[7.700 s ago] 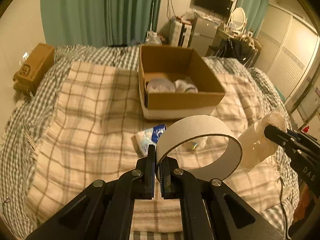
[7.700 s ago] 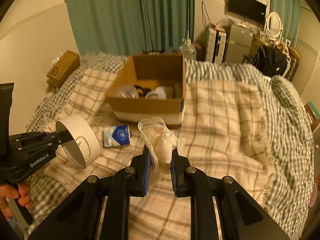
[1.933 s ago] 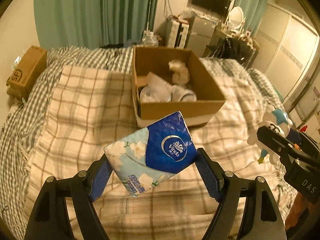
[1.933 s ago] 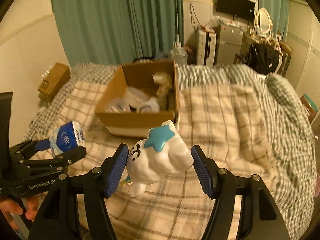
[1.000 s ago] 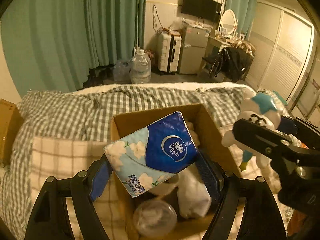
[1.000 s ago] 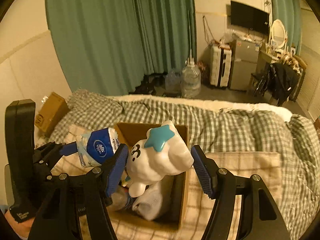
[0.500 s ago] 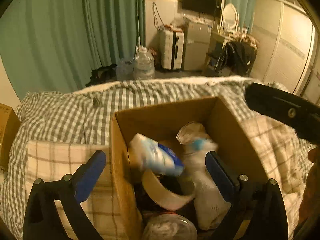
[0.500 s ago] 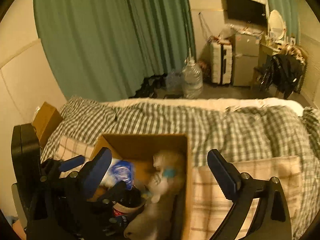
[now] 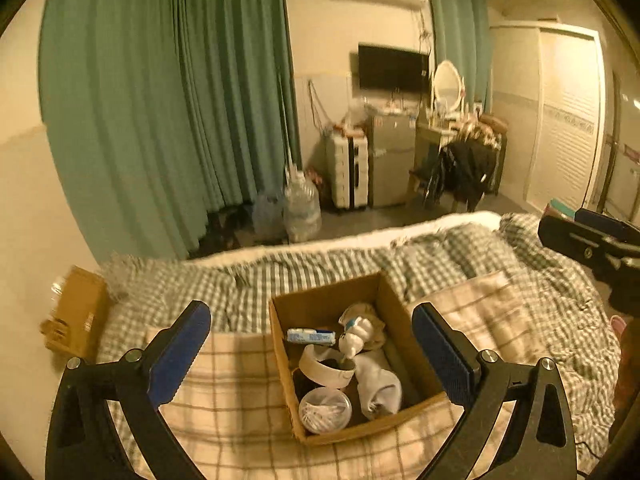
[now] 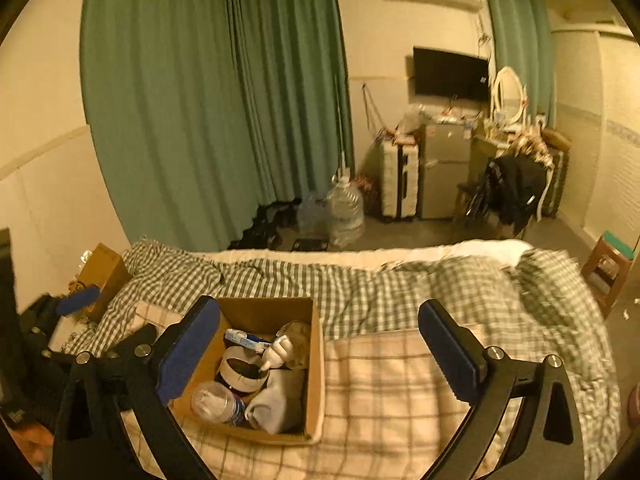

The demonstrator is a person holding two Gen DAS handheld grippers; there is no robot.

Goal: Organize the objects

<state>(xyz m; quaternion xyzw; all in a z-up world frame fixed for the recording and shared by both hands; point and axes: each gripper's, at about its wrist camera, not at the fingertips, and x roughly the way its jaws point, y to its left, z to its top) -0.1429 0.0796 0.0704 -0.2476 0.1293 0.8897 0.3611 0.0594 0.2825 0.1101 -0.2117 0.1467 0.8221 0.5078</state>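
cardboard box [image 9: 404,320] holding tissue pack [image 9: 311,336], toy [image 9: 354,340], both jaws spread wide

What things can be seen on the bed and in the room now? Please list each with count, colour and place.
cardboard box: 1, brown, on the plaid blanket
tissue pack: 1, blue-white, in box, far side
toy figure: 1, white, in box
tape roll: 1, white, box middle
clear tub: 1, in box, near corner
sock: 1, white, in box
plaid blanket: 1, beige, on bed
water jug: 1, clear, on floor
left tongs: open, empty
right tongs: open, empty
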